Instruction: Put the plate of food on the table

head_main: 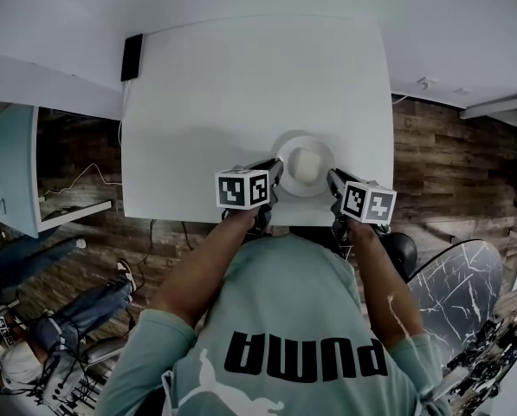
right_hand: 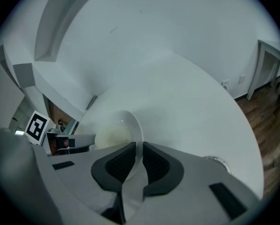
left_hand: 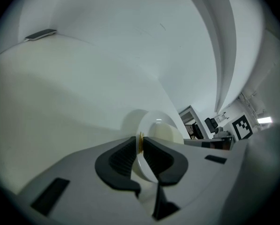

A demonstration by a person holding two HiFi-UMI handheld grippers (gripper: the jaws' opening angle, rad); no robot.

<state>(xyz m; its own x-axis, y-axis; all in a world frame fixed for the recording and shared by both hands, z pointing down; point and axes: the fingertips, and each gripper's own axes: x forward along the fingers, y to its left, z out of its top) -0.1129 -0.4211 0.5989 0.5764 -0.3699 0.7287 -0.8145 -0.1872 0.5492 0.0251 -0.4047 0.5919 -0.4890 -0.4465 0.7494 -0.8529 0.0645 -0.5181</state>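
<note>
A white plate (head_main: 320, 185) with a pale lump of food (head_main: 304, 165) rests near the front edge of the white table (head_main: 241, 85). My left gripper (head_main: 275, 170) is at the plate's left side. In the left gripper view its dark pads (left_hand: 123, 156) are closed on the plate's rim (left_hand: 151, 120), with the food (left_hand: 165, 132) just beyond. My right gripper (head_main: 332, 178) is at the plate's right side. In the right gripper view its pads (right_hand: 156, 161) pinch the rim of the plate (right_hand: 132, 121), beside the food (right_hand: 110, 137).
A small black device (head_main: 132, 56) sits at the table's far left corner. A pale cabinet (head_main: 11, 167) stands to the left over wood floor. A round marble-patterned table (head_main: 457, 284) and a black seat (head_main: 403, 250) are at the right. A seated person (head_main: 59, 328) is at lower left.
</note>
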